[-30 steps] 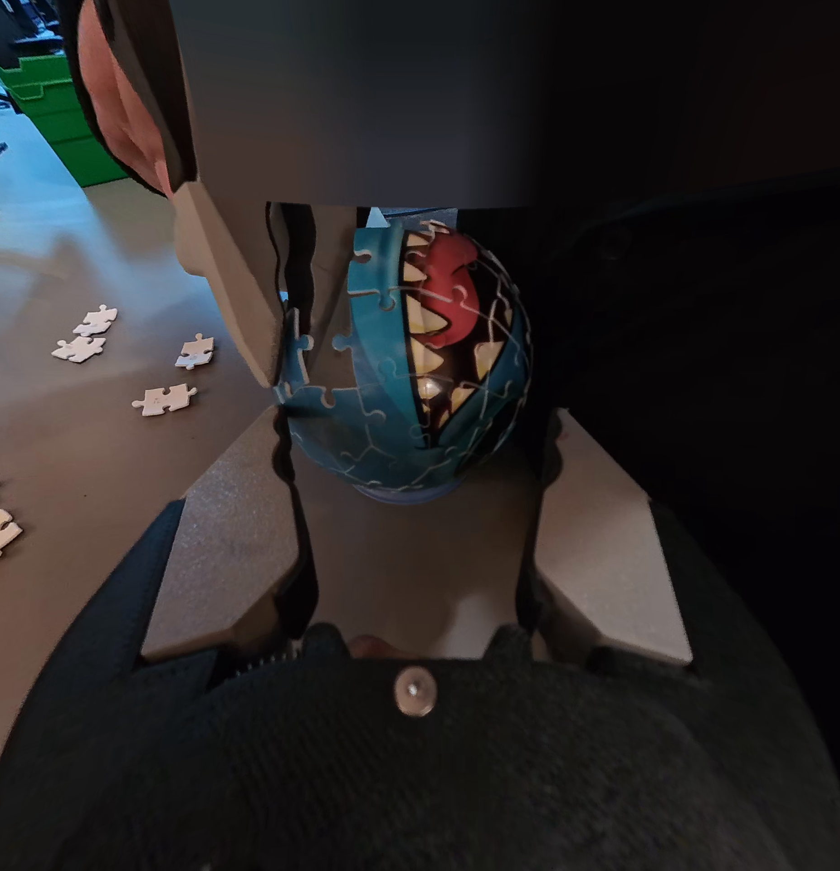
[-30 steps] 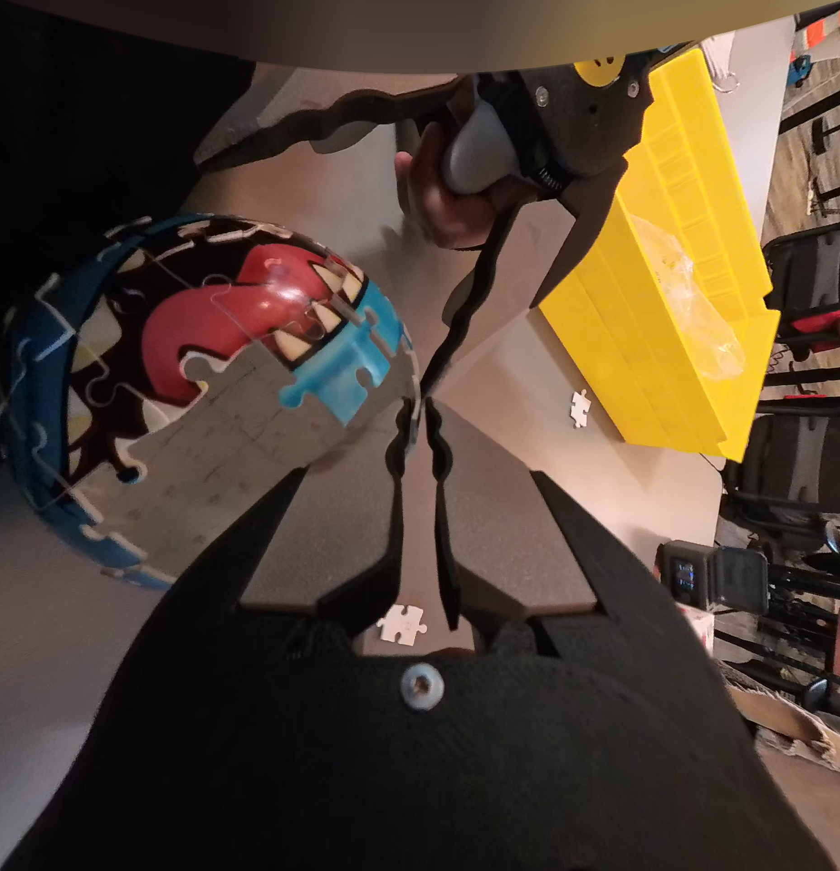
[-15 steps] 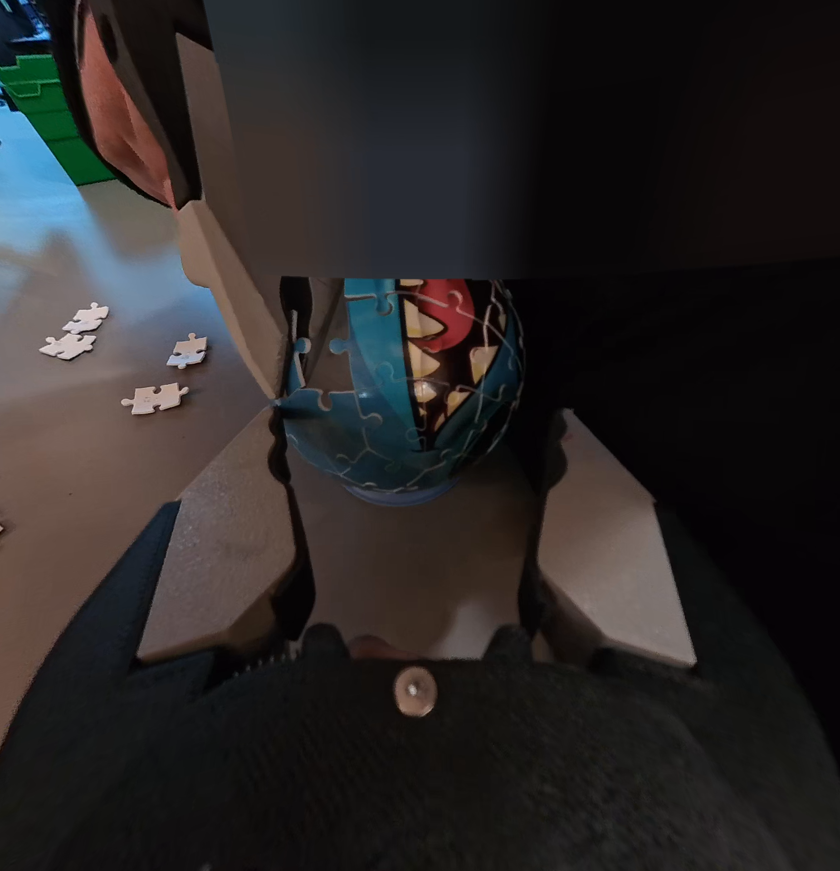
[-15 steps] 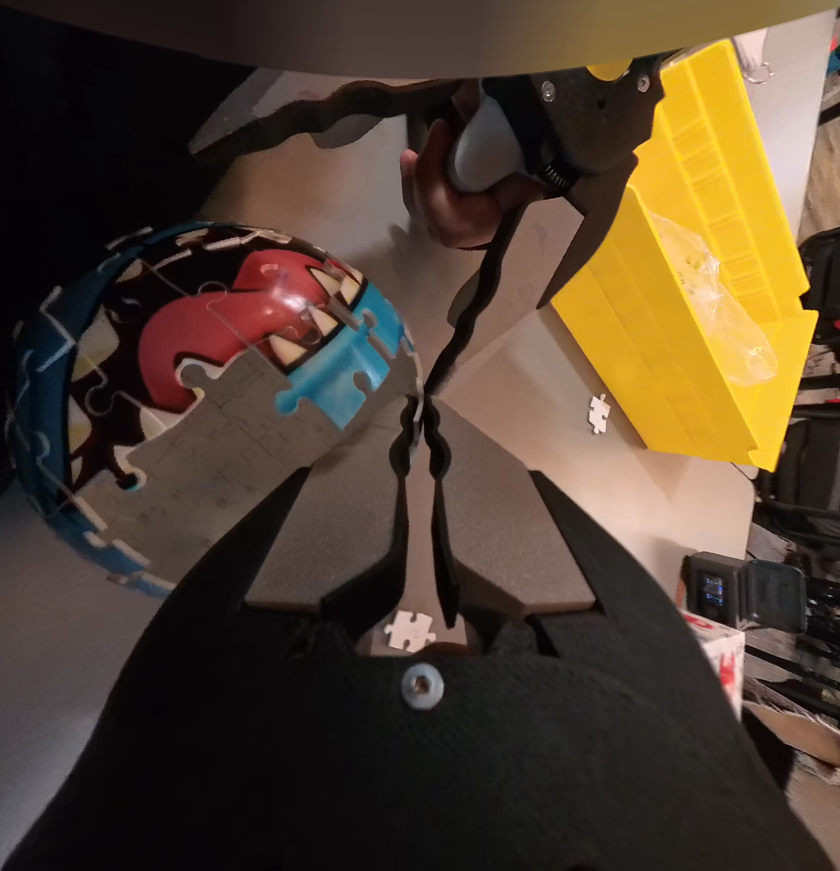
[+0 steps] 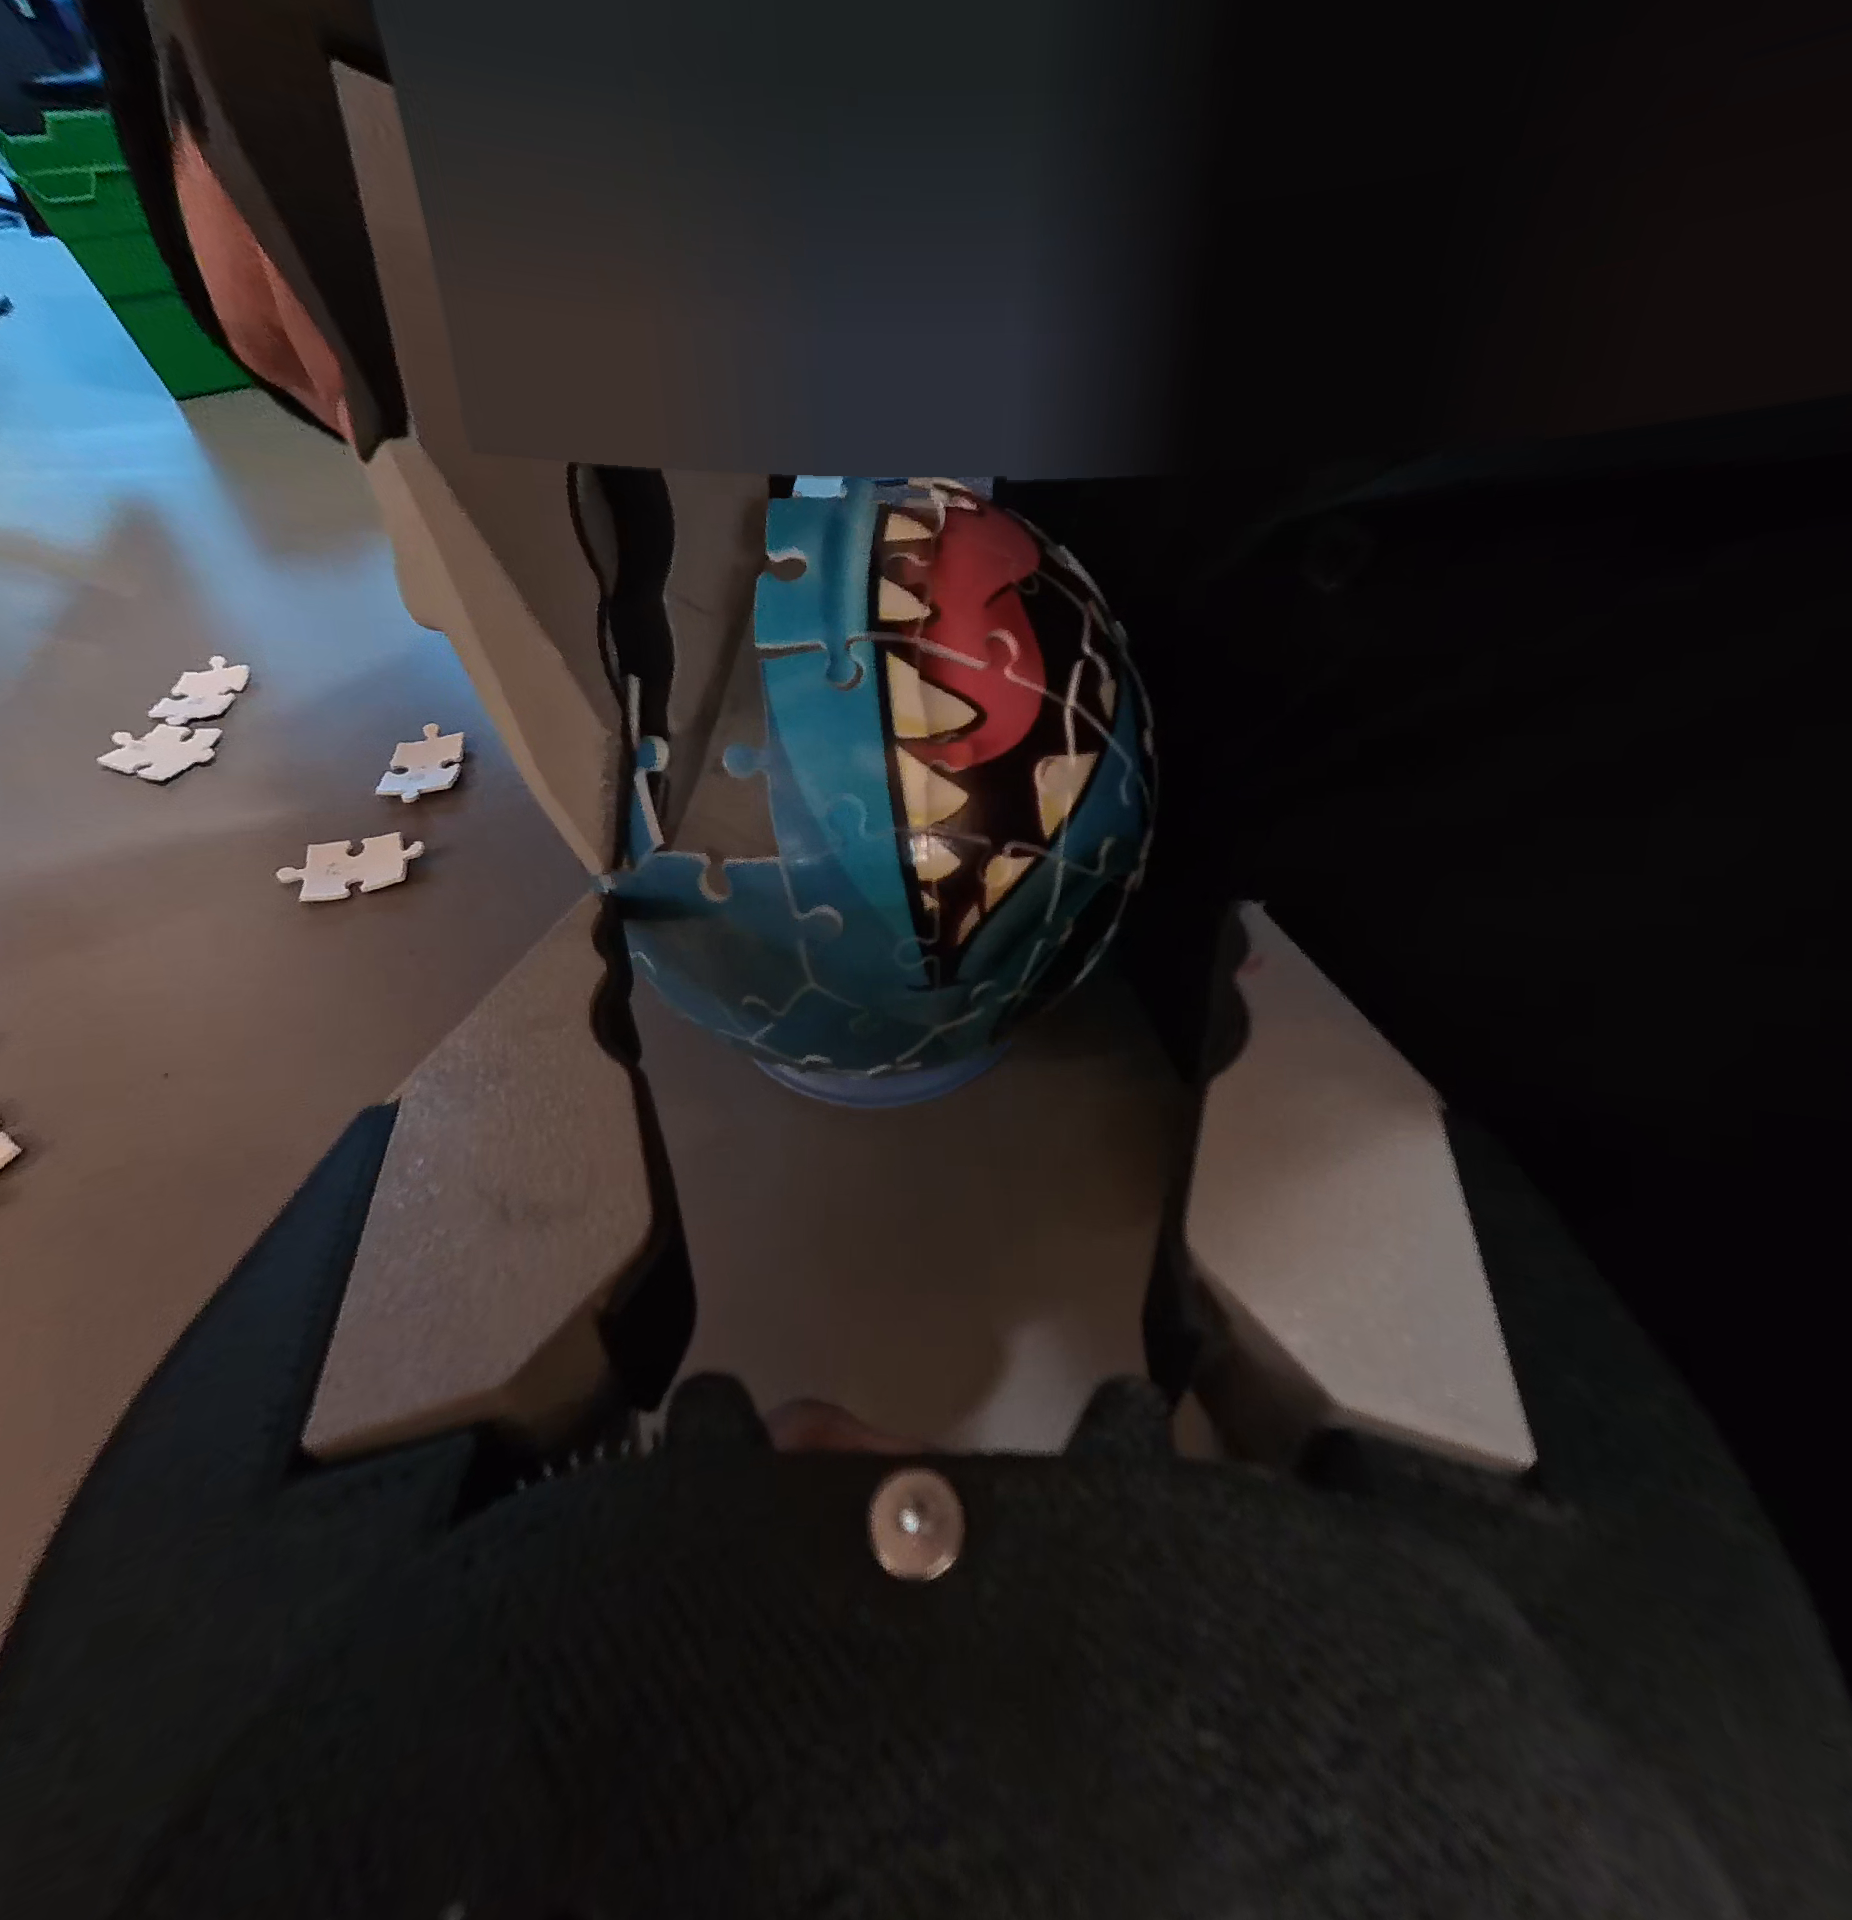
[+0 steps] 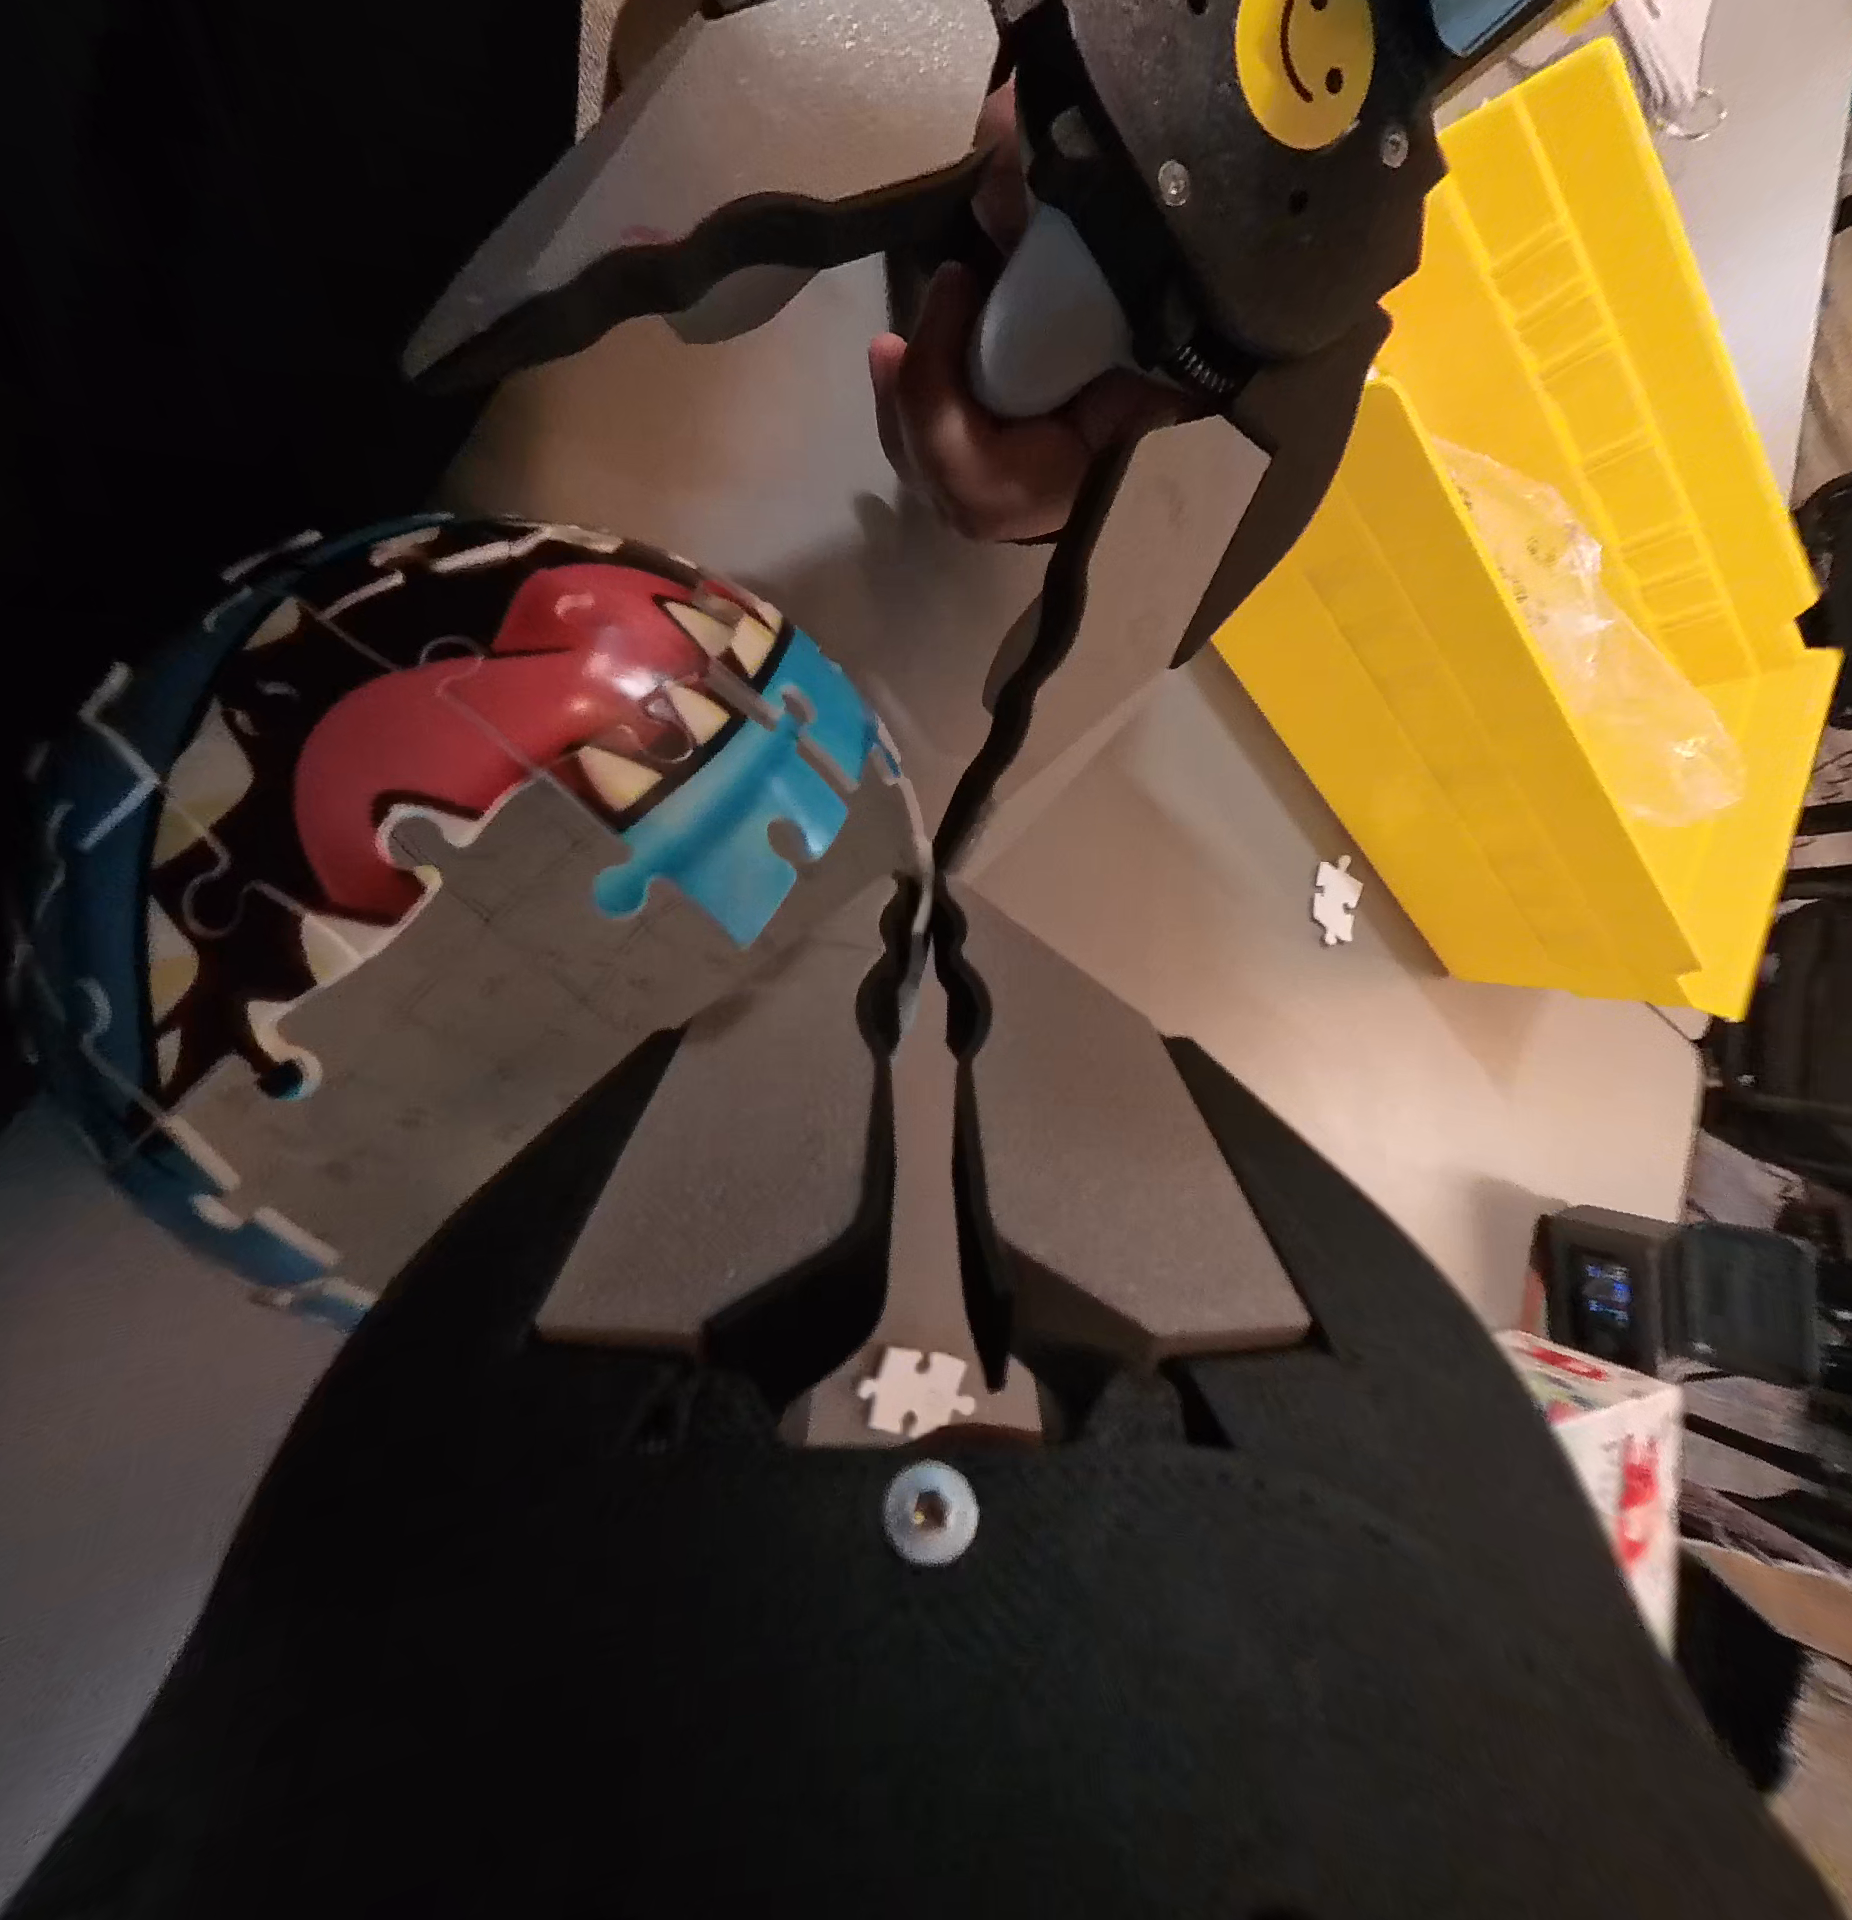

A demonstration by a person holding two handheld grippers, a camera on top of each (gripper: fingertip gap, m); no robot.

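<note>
A puzzle ball [image 5: 901, 810], blue with a red tongue and teeth, stands on a blue base on the table; part of its shell is open. My left gripper [image 5: 917, 925] is open, its fingertips at either side of the ball's near face and not closed on it. My right gripper [image 6: 927, 904] is shut on a thin puzzle piece [image 6: 914, 951] and holds it at the edge of the ball [image 6: 434, 883] beside the open patch. It shows in the left wrist view [image 5: 631, 821] coming in from the upper left. The left gripper [image 6: 1213, 208] crosses the top of the right wrist view.
Several loose white puzzle pieces [image 5: 350, 868] lie on the table to the left. Another piece [image 6: 1335, 899] lies by a yellow bin [image 6: 1524, 623], and one [image 6: 917, 1387] lies under my right gripper. A green crate [image 5: 101, 239] stands at the far left.
The right gripper stays shut on the piece at the ball's edge. The right wrist view has shifted slightly, so the left gripper shows larger at its top. The ball has not moved.
</note>
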